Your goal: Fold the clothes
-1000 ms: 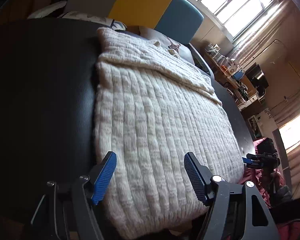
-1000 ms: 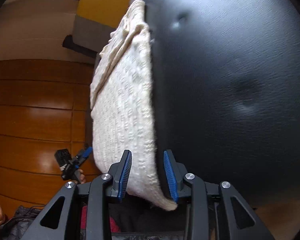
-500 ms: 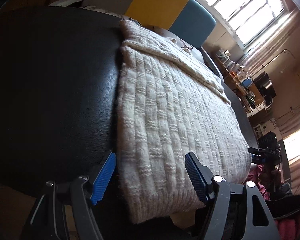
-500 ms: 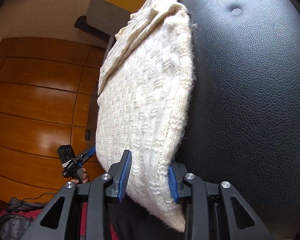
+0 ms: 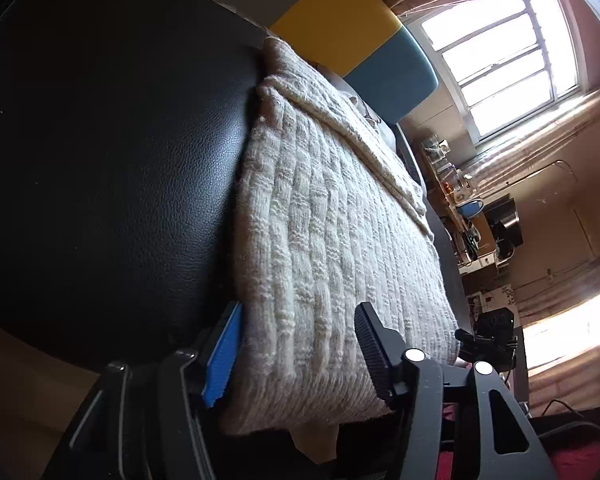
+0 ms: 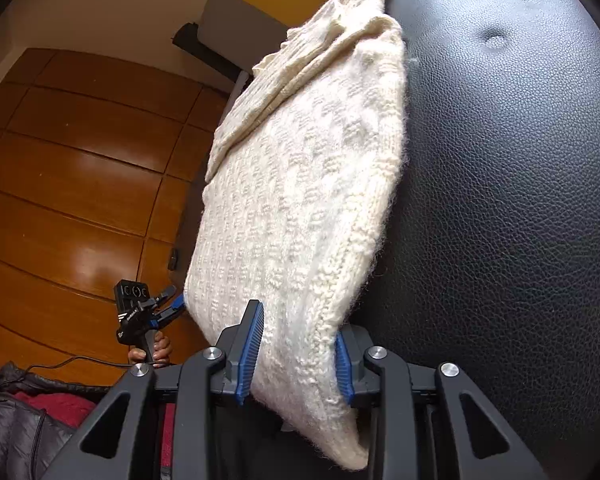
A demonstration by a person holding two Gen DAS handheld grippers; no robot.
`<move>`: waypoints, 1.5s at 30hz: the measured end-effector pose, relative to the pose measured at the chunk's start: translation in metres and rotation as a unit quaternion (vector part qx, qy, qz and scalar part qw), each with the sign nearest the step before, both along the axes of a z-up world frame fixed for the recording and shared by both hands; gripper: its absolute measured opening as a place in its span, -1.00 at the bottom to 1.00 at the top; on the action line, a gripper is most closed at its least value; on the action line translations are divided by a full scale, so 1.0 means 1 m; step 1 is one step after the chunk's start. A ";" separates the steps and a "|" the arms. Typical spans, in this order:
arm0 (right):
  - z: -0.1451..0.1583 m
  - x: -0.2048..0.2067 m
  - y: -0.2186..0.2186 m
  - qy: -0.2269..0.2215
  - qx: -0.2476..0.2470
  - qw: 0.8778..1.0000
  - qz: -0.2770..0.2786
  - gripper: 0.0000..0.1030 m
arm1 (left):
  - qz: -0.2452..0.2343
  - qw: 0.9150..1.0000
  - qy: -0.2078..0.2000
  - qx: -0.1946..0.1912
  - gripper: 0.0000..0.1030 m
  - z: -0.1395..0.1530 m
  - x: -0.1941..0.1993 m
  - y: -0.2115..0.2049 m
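Observation:
A cream knitted sweater [image 5: 332, 240], folded into a long rectangle, lies on a black leather surface [image 5: 100, 160]. My left gripper [image 5: 296, 354] straddles its near hem at one corner. The jaws are closing with the knit between them, and the blue pad [image 5: 224, 356] is at the fabric's edge. In the right wrist view the sweater [image 6: 300, 200] runs away from me, and my right gripper [image 6: 298, 352] is shut on its other near corner, still tightening. Each gripper shows in the other's view: the right one [image 5: 488, 332], and the left one [image 6: 148, 312] held by a hand.
A yellow and blue cushion [image 5: 340, 28] stands beyond the sweater's far end. A bright window [image 5: 500, 60] and a cluttered desk [image 5: 468, 208] lie to the right. Wooden panels [image 6: 80, 160] fill the left, with a dark jacket and red cloth [image 6: 20, 420] below.
Both grippers have rolled and slid in along the near hem. The left jaws have narrowed around the corner. The right pads now have thick knit squeezed between them.

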State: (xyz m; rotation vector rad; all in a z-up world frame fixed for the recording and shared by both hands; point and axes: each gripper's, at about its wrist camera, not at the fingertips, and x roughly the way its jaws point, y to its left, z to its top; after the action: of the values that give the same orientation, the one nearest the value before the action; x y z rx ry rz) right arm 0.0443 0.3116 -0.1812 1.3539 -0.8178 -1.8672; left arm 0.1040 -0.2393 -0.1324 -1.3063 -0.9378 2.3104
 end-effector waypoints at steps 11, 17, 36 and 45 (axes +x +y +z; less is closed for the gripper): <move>0.007 0.008 -0.009 0.053 0.022 0.998 0.017 -0.36 | -0.045 0.999 -0.008 0.015 -0.33 -0.006 -0.002 0.018; 0.002 0.002 0.004 0.003 0.007 1.000 0.013 -0.41 | -0.059 0.998 -0.006 0.000 -0.40 -0.001 -0.010 0.032; 0.007 0.023 -0.002 0.010 0.052 0.999 0.010 -0.78 | -0.060 0.996 -0.027 -0.063 -0.79 0.003 -0.021 0.043; 0.012 0.028 -0.003 0.017 -0.013 0.999 0.036 -0.78 | -0.071 0.995 0.019 0.061 -0.81 0.024 -0.005 0.009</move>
State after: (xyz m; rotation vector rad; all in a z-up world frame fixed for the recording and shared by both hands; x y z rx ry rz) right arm 0.0727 0.3082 -0.1694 1.3153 -0.7654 -1.8129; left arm 0.0994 -0.2305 -0.1081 -1.2331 -0.9258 2.1296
